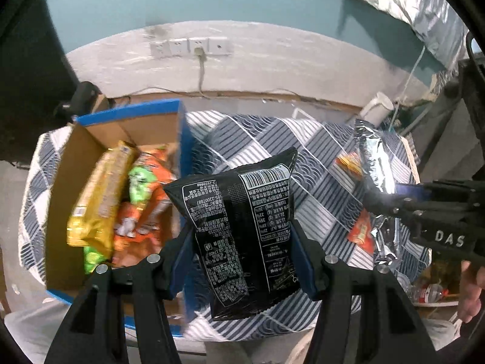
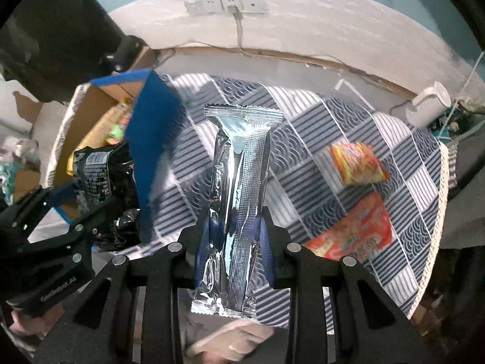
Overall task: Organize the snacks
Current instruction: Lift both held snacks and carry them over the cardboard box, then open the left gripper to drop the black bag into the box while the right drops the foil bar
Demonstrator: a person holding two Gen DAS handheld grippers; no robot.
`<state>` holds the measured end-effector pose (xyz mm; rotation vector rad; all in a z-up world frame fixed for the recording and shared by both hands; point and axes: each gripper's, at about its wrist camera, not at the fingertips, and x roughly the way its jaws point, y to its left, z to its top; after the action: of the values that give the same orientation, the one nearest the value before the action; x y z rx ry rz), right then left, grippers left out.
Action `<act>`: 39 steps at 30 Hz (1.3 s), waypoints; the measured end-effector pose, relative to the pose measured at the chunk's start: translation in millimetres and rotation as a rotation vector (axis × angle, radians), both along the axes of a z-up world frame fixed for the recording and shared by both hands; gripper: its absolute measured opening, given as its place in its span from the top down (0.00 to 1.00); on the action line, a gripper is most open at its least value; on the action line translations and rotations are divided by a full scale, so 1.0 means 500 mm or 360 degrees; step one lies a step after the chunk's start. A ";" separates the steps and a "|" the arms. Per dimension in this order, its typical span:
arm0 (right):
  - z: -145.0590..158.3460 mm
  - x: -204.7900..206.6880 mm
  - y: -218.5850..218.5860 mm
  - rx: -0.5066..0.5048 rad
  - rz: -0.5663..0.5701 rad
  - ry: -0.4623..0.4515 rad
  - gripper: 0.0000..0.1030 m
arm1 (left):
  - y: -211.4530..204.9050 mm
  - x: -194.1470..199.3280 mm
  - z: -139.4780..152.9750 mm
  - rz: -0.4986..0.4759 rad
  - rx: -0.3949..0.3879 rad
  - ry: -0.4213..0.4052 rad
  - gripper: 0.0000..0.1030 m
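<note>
My left gripper [image 1: 242,236] is shut on a black snack bag [image 1: 242,227], held above the checked tablecloth just right of the blue-edged cardboard box [image 1: 127,113]. Inside the box lie a yellow packet [image 1: 100,194] and orange-and-green packets [image 1: 145,188]. My right gripper [image 2: 235,230] is shut on a long silver foil packet [image 2: 239,206], which stands upright between its blue pads. In the right wrist view the left gripper [image 2: 91,194] with the black bag [image 2: 97,173] shows at the left, by the box's blue wall [image 2: 151,139]. Two red-orange packets [image 2: 356,163] [image 2: 354,233] lie on the cloth.
The table wears a blue-and-white checked cloth [image 1: 260,139] and stands against a white wall with sockets [image 1: 191,47]. A white cup-like object [image 2: 427,103] sits at the far right edge. A dark object [image 2: 45,30] stands behind the box. Bottles and clutter [image 1: 430,292] lie on the floor to the right.
</note>
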<state>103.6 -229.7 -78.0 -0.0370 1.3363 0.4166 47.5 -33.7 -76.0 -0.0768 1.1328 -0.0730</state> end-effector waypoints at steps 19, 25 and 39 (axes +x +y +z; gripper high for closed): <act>0.037 0.026 0.254 0.0067 0.0249 0.0003 0.73 | 0.279 -0.018 -0.003 0.0332 -0.0006 0.0017 0.42; 0.004 0.020 0.340 0.0077 0.0343 0.0068 0.73 | 0.334 -0.026 -0.034 0.0405 0.0000 0.0069 0.42; -0.050 0.011 0.445 0.0076 0.0445 0.0179 0.71 | 0.384 -0.027 -0.084 0.0472 0.0001 0.0166 0.41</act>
<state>108.9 -7.4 -103.2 -0.1641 1.4364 0.6953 34.1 158.3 -118.1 -0.2494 1.2146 0.1971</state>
